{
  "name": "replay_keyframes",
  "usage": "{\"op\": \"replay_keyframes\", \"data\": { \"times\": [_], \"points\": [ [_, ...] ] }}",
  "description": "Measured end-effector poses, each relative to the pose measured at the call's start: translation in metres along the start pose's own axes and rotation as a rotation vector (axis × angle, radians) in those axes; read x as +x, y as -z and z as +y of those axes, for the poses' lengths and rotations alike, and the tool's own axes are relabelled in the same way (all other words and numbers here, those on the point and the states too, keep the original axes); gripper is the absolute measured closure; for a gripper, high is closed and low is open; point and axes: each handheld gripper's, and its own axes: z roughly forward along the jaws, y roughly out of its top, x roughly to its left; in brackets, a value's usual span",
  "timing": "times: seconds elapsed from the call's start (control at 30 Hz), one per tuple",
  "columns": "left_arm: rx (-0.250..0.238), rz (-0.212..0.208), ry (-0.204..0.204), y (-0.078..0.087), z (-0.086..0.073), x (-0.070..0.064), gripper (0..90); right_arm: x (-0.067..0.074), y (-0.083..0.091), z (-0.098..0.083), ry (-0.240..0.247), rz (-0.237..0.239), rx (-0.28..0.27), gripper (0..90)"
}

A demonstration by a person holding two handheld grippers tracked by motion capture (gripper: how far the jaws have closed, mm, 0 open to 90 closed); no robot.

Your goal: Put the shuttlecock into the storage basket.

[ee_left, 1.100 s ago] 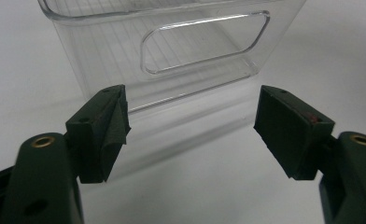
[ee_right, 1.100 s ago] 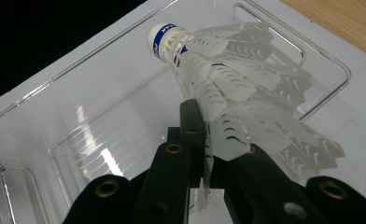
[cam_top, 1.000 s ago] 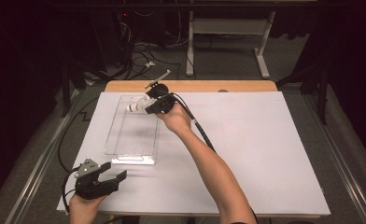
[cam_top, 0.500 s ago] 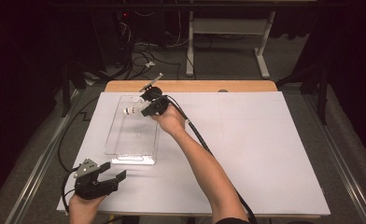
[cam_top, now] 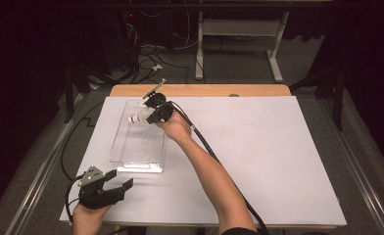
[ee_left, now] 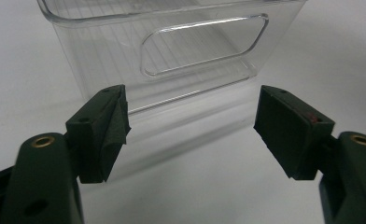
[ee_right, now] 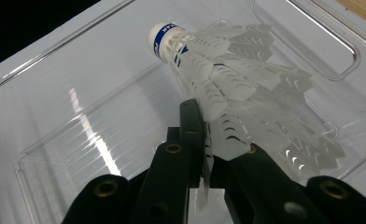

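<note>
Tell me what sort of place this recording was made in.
Probably a lab or recording workspace: a wooden table covered with a white sheet, loose black cables on the grey floor behind it, and a white metal desk frame against a dark backdrop.

A white shuttlecock [ee_right: 228,70] is showing a blue band round its cork; the ribbed bin [cam_top: 131,147] is looking clear, the desk [cam_top: 278,161] white, both grippers' jaws black.
</note>
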Motion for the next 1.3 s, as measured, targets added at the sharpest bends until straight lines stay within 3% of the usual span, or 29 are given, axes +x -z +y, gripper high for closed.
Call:
{"op": "replay_keyframes", "data": {
  "times": [0.47, 0.63, 1.3],
  "points": [
    [0.002, -0.003, -0.012, -0.001, 0.001, -0.002, 27.3, 0.002, -0.014, 0.001, 0.016, -0.014, 0.043, 88.6],
    [0.0, -0.004, -0.006, -0.001, 0.001, -0.001, 27.2, 0.003, -0.014, 0.002, 0.004, -0.015, 0.051, 88.1],
    [-0.002, -0.003, -0.002, -0.002, 0.002, 0.0, 27.2, 0.004, -0.016, 0.003, 0.035, -0.018, 0.063, 87.3]
  ]
}}
